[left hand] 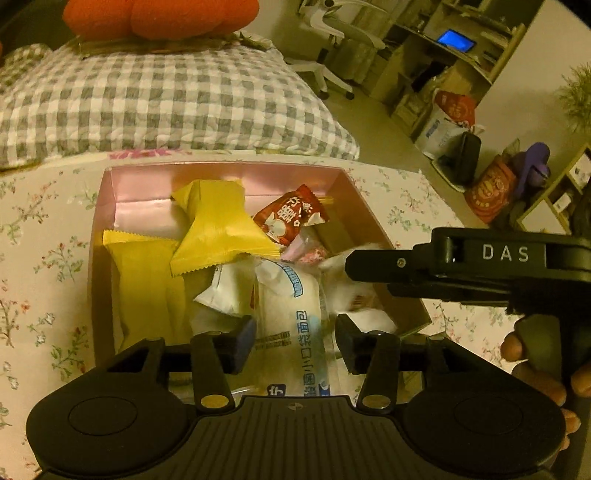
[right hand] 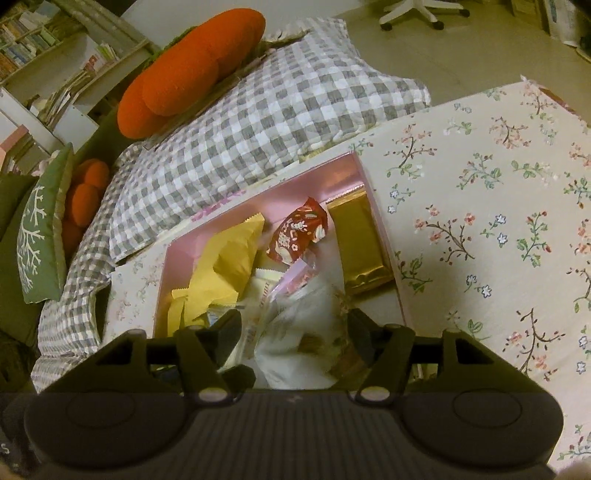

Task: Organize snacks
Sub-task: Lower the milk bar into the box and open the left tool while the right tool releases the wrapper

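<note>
A pink box (left hand: 229, 173) on a floral cloth holds several snacks: two yellow packets (left hand: 218, 229), a red packet (left hand: 291, 216), white bread packets. My left gripper (left hand: 295, 341) hangs over the box's near side, jaws either side of a white bread packet with blue print (left hand: 291, 310); whether they press it I cannot tell. My right gripper (right hand: 293, 339) is over the same box (right hand: 332, 173), jaws apart around a white packet (right hand: 295, 332); it reaches in from the right in the left wrist view (left hand: 354, 262). A gold packet (right hand: 360, 243) lies by the box's right wall.
A grey checked quilt (left hand: 155, 99) with an orange cushion (left hand: 159, 16) lies behind the box. The floral cloth (right hand: 480, 221) spreads to the right. An office chair (left hand: 332, 40), shelves and bags (left hand: 491, 184) stand on the floor at the far right.
</note>
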Available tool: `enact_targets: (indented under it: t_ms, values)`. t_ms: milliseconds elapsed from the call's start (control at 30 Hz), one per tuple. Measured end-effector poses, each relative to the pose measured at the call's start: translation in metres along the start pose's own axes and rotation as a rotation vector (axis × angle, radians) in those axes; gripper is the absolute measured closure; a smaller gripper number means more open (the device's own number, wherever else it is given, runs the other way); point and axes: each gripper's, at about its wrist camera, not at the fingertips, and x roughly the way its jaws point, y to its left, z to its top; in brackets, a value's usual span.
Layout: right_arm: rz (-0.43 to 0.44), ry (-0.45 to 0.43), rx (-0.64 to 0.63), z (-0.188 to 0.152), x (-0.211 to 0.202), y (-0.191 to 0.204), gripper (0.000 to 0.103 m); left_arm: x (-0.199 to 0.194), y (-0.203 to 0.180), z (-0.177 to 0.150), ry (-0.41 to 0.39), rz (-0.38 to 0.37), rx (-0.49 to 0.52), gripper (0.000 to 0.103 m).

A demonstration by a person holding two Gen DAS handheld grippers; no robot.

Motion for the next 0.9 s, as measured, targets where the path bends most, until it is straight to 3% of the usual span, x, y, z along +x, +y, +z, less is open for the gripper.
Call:
enact_targets:
  t_ms: [200,333,400,667,900]
  values:
    - [-0.011,-0.001,-0.014,0.0,-0.006,0.001,0.045,-0.005,-0.007,-0.001,0.03,0.033,0.032,0.063]
    - [-0.015,0.006,-0.026,-0.003,-0.007,0.001,0.05,-0.005,-0.013,-0.002,0.062,0.072,0.064,0.074]
    - [-0.016,0.011,-0.027,-0.004,-0.006,0.002,0.051,-0.003,-0.017,-0.002,0.066,0.104,0.09,0.086]
    - [-0.025,0.022,-0.028,-0.006,-0.006,0.001,0.052,0.01,-0.013,0.004,0.042,0.145,0.083,0.087]
    - [-0.034,0.015,-0.032,-0.002,-0.01,-0.002,0.052,0.023,-0.009,0.008,-0.026,0.14,0.097,0.087]
